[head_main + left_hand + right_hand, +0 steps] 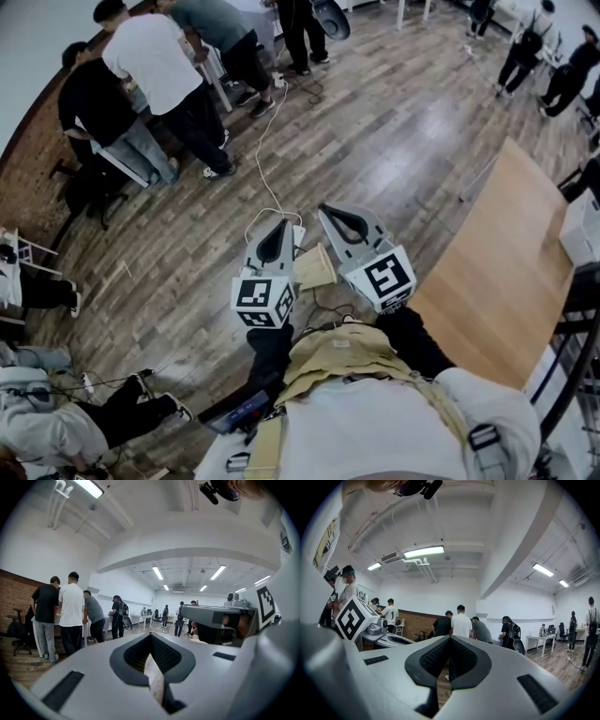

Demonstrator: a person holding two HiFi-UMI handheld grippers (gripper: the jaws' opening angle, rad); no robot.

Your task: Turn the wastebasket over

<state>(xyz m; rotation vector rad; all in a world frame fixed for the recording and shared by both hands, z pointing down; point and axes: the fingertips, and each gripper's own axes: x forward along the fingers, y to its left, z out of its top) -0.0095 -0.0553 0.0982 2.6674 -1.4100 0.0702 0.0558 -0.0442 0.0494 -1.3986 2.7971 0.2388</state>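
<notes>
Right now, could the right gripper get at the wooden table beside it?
Probably yes: the right gripper is shut and sits just left of the wooden table, close to its near edge, and nothing shows between them.

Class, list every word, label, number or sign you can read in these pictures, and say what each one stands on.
No readable text anywhere.
Left marker cube: black-and-white square pattern only, no letters.
Right marker cube: the same kind of pattern, no words.
Round emblem, at the right edge of the left gripper view: too blurred to read.
</notes>
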